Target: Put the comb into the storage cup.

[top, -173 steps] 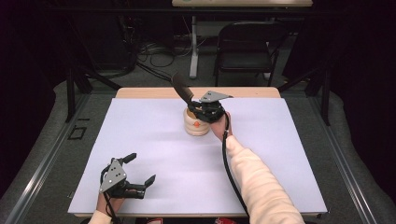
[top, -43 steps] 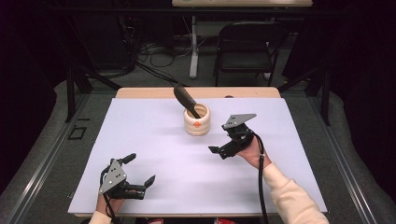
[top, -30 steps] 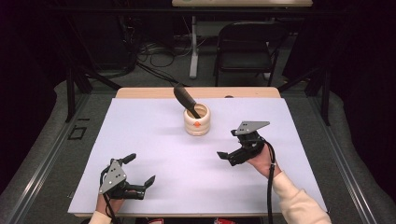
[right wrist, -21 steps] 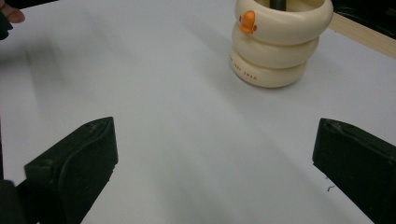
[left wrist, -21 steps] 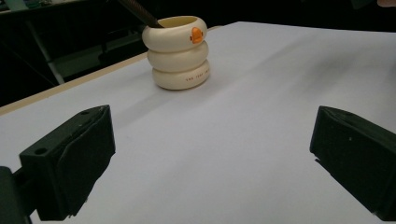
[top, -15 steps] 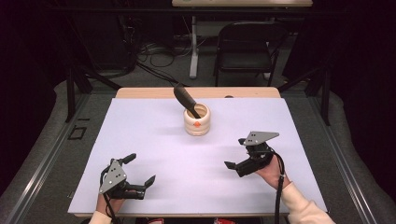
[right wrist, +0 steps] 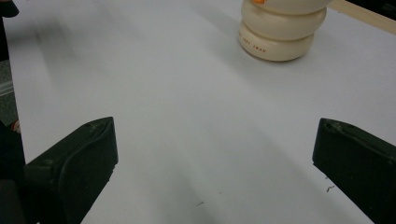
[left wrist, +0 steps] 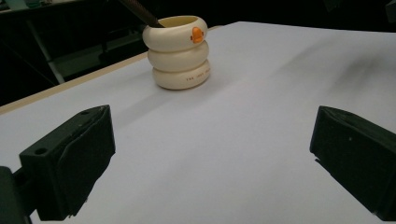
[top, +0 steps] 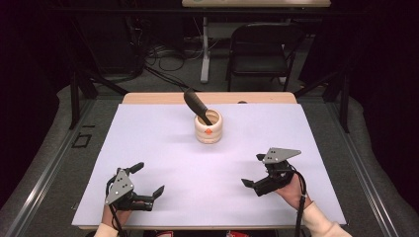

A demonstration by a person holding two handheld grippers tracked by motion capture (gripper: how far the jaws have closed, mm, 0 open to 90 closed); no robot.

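Nearest to us, the left tool point(top: 146, 180) sat low at the near left of the counter point(top: 163, 148), jaws spread wide with nothing between them. Across from it, the right tool point(top: 254, 170) hung at the near right, its jaws also spread and empty, well apart from the left one. Between the two we saw plain white sheet, open room on every side. Both tools kept close to the counter's near edge. Farther on, toward the far middle, the cream ringed cup point(top: 208, 128) stood upright, an orange mark on its side, and the dark utensil point(top: 197, 104) leaned out of it toward the far left. From the left gripper view the cup point(left wrist: 178, 50) stood well ahead of the jaws, unobstructed. Beyond the far wooden edge, a folding chair point(top: 264, 49) and floor cables point(top: 158, 52) sat back in the dark.
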